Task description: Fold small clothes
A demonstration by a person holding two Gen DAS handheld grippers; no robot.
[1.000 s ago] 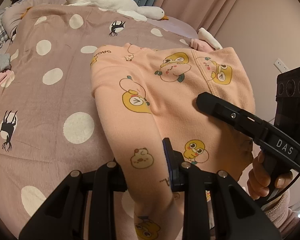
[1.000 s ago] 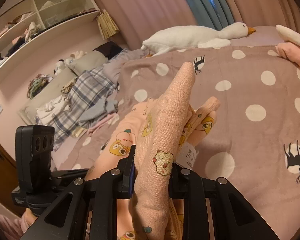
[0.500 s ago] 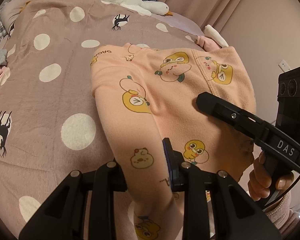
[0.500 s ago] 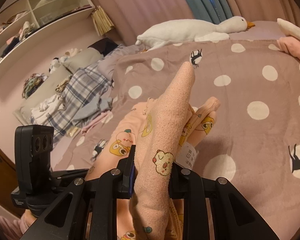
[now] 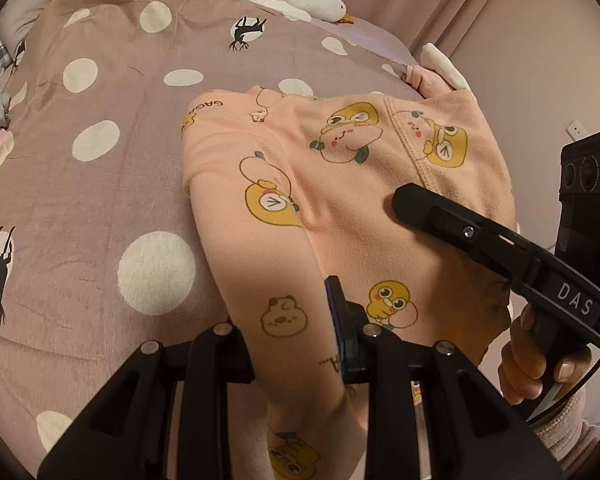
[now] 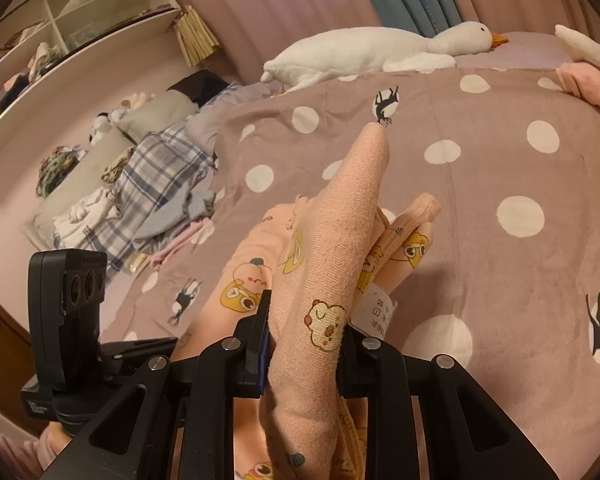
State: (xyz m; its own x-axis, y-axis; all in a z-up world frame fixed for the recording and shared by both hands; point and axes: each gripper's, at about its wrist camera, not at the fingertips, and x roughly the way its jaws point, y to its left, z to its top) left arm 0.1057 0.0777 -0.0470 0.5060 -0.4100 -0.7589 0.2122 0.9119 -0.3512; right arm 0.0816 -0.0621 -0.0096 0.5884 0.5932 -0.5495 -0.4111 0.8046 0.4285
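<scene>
Over the bedspread (image 5: 100,200), peach garment (image 5: 340,208) lowered, both jaws still clamped.

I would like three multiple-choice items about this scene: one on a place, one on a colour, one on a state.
1. Where does the plush goose lie?
A. far edge of the bed
B. on the shelf
C. on the floor

2. What colour is the held garment?
A. grey
B. peach-pink
C. blue

3. How is the right claw?
A. open, empty
B. clamped on the garment
C. out of view

Key: 1 A, it rests beyond the spotted bedspread; 2 B, peach cloth with cartoon prints; 3 B, cloth sits pinched between its pads.
</scene>
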